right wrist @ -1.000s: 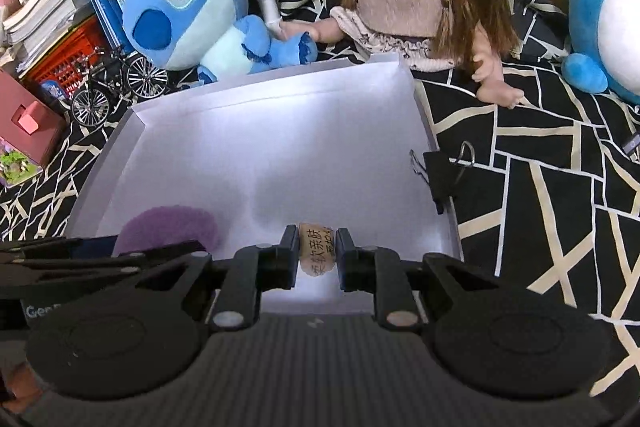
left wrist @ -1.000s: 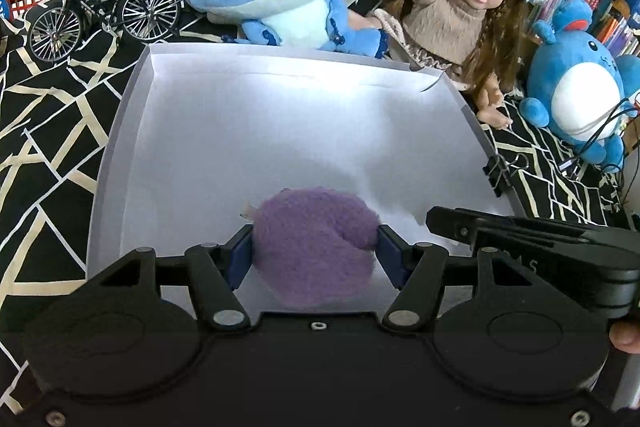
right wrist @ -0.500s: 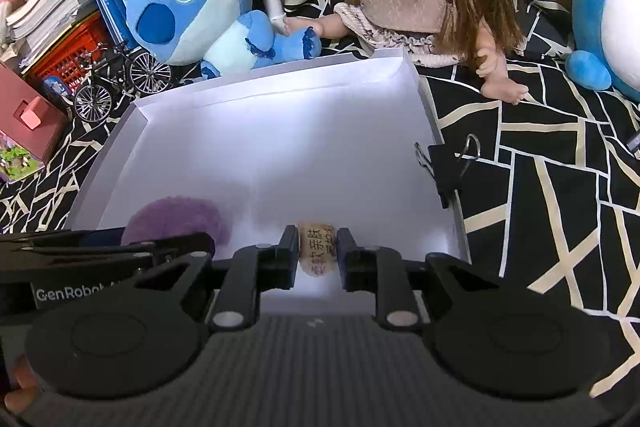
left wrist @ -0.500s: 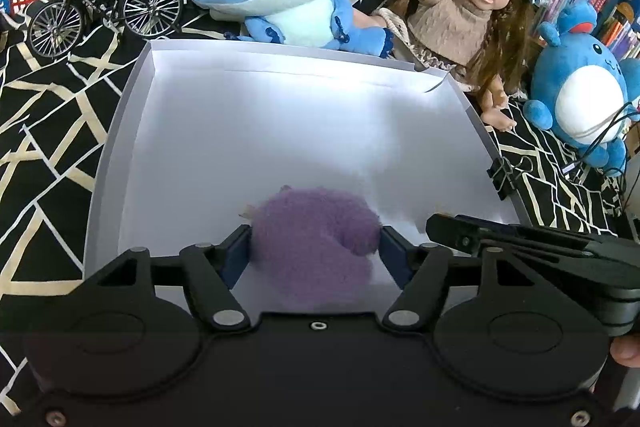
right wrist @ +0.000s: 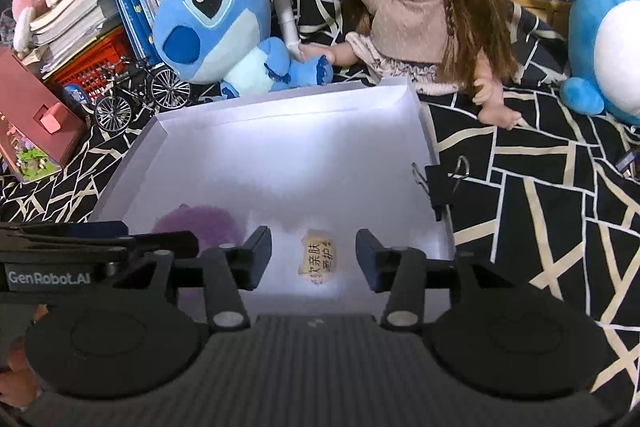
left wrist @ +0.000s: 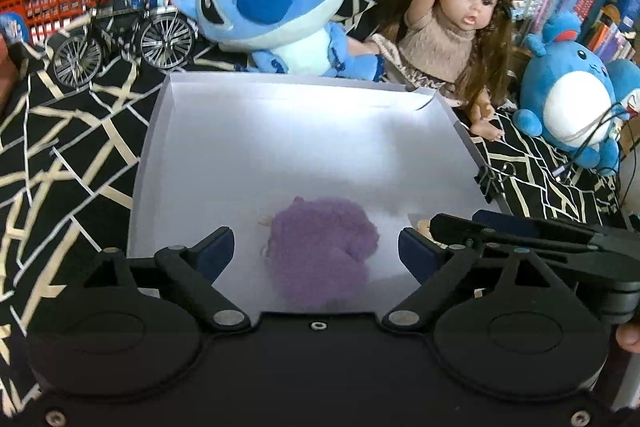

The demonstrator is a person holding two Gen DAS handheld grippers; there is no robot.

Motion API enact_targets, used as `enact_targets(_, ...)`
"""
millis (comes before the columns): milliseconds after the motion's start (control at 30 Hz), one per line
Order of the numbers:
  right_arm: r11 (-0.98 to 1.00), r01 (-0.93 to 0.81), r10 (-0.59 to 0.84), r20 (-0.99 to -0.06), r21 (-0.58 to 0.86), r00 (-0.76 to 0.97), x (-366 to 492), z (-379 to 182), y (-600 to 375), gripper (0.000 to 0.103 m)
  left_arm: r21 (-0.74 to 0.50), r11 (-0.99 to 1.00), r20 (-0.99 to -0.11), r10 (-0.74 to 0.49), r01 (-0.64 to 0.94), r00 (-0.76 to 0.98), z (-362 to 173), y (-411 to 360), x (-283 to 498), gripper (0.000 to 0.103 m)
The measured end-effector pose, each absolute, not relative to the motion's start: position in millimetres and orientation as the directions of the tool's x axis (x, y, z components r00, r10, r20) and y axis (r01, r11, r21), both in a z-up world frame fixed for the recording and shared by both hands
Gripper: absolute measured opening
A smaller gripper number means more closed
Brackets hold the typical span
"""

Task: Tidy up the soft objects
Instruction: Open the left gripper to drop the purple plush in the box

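Observation:
A fuzzy purple soft toy (left wrist: 322,249) lies on the floor of the white shallow box (left wrist: 280,143), near its front edge. My left gripper (left wrist: 316,249) is open, its blue pads apart on either side of the toy, not touching it. A small tan packet with printed characters (right wrist: 319,259) lies in the same box (right wrist: 288,155), to the right of the purple toy (right wrist: 196,227). My right gripper (right wrist: 313,257) is open around the packet with gaps on both sides. Each gripper shows at the edge of the other's view.
A blue Stitch plush (left wrist: 272,3), a long-haired doll (left wrist: 452,39) and a blue round plush (left wrist: 576,99) sit behind and right of the box on a black patterned cloth. A model bicycle (left wrist: 124,39) stands at the left. A binder clip (right wrist: 440,183) grips the box's right wall. Bookshelves stand behind.
Both grippers have opened. The left one let go of the purple toy and the right one let go of the tan packet; both objects now rest in the box.

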State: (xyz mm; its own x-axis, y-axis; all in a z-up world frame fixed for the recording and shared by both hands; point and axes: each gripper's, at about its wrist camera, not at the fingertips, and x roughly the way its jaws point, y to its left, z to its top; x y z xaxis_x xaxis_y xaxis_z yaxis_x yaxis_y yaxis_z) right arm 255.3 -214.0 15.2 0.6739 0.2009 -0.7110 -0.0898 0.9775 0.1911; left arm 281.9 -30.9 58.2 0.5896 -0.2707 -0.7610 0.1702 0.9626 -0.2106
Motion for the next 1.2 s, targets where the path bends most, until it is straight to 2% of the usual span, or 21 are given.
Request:
enact_targets(333, 0.974, -0.125, 0.22, -0.663, 0.189, 0.715, 229, 30, -219, 0.073, -0.183, 0.958, -0.706, -0.285, 0.222, 0.648, 80, -29, 243, 0.092)
enact_targets(900, 0.97, -0.19, 0.243, -0.585, 0.152, 0.774, 160, 38, -228, 0.087, -0.236, 0.941, -0.636, -0.338, 0.243, 0.694, 84, -8, 168, 0.095)
enact_targets(1200, 0.967, -0.216, 0.253, -0.556, 0.132, 0.792, 135, 36, -226, 0.089, -0.217, 0.942, -0.61, -0.334, 0.254, 0.719, 85, -5, 141, 0.096)
